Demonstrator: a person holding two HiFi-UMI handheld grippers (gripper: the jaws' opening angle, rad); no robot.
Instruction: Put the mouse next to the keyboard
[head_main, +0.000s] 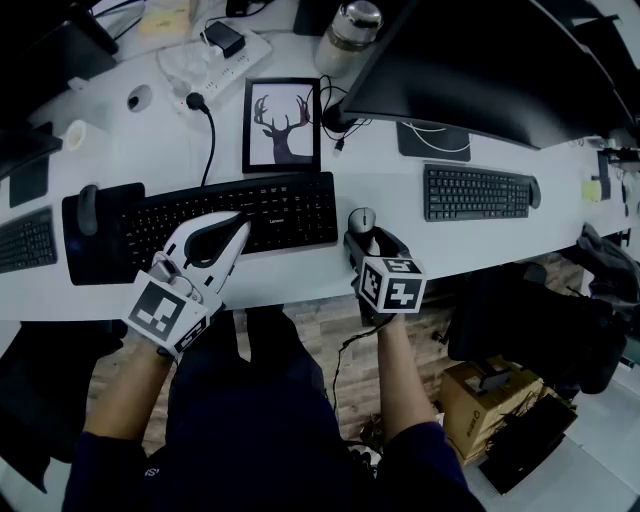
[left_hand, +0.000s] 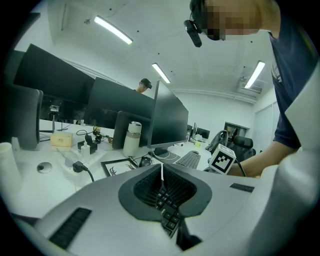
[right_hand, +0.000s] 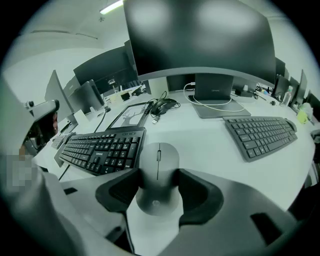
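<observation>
Grey and low, the mouse (right_hand: 157, 172) is pinched at its flanks between the jaws of my right gripper (right_hand: 157, 186), just off the right end of the black keyboard (right_hand: 102, 148) on the white desk (head_main: 400, 200). My left gripper (left_hand: 161, 186) hangs over that keyboard's keys with its jaws pressed together on nothing. To finish cleanly, I judge, I should settle the mouse flat beside the keyboard's right edge, clear of the keys, then part the jaws evenly and draw straight back so neither pad nudges it.
</observation>
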